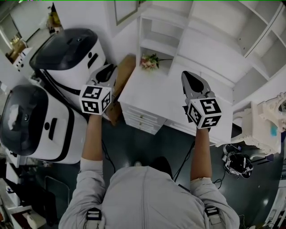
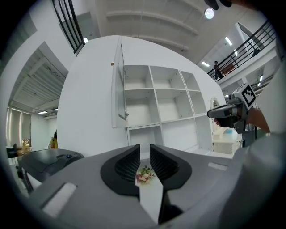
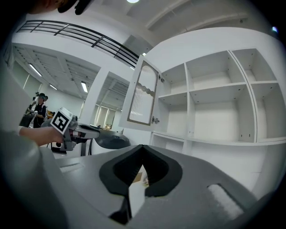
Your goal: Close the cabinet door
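The white cabinet [image 1: 210, 49] has open shelf bays, and its door [image 1: 125, 11], a framed panel with a small knob, stands swung out at the unit's left end. In the left gripper view the door [image 2: 119, 85] shows edge-on; in the right gripper view its ribbed panel [image 3: 142, 96] faces me. My left gripper [image 1: 105, 71] is held level well short of the cabinet, its jaws [image 2: 144, 154] open a little with nothing between them. My right gripper [image 1: 190, 77] hovers over the counter, also short of the shelves, its jaws [image 3: 142, 150] shut and empty.
A small bunch of flowers [image 1: 149, 61] lies in the lowest left bay. Below is a white counter [image 1: 152, 94] with drawers [image 1: 143, 120]. Two big white-and-black machines [image 1: 67, 53] [image 1: 31, 120] stand at the left, with a brown box [image 1: 124, 78] beside them. White equipment [image 1: 259, 125] sits at the right.
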### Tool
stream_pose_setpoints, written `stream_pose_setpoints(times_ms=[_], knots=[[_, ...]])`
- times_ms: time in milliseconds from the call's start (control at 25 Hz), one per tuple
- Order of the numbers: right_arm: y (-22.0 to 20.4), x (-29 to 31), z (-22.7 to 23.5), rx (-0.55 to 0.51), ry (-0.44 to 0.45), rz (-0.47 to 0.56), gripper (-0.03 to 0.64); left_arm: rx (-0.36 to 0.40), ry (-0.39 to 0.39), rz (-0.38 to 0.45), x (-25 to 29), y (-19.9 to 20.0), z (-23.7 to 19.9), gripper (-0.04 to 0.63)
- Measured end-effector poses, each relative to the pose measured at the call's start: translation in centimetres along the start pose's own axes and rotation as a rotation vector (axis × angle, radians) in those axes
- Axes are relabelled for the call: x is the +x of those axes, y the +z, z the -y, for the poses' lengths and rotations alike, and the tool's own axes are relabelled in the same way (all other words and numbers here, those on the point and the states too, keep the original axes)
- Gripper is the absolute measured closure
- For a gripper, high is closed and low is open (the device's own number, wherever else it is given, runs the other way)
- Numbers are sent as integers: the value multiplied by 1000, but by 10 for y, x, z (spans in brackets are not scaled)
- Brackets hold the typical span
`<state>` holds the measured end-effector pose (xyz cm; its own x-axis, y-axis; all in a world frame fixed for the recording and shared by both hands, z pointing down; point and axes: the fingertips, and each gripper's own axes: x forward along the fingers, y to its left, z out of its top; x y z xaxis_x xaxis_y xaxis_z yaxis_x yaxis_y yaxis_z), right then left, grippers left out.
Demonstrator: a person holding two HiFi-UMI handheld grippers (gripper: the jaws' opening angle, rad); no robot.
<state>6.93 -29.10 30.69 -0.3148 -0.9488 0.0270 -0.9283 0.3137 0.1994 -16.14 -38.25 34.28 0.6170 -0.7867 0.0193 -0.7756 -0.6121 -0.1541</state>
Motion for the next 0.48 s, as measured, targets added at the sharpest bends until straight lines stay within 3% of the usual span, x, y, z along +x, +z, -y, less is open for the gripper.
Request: stream_pose_setpoints(times_ms=[200, 480], knots=[[-5, 15, 3, -20, 21, -9, 615, -16, 37, -4, 15, 3, -13, 474], [9, 45, 32, -50, 76, 20, 615, -34, 155, 52, 44, 33, -50, 445]])
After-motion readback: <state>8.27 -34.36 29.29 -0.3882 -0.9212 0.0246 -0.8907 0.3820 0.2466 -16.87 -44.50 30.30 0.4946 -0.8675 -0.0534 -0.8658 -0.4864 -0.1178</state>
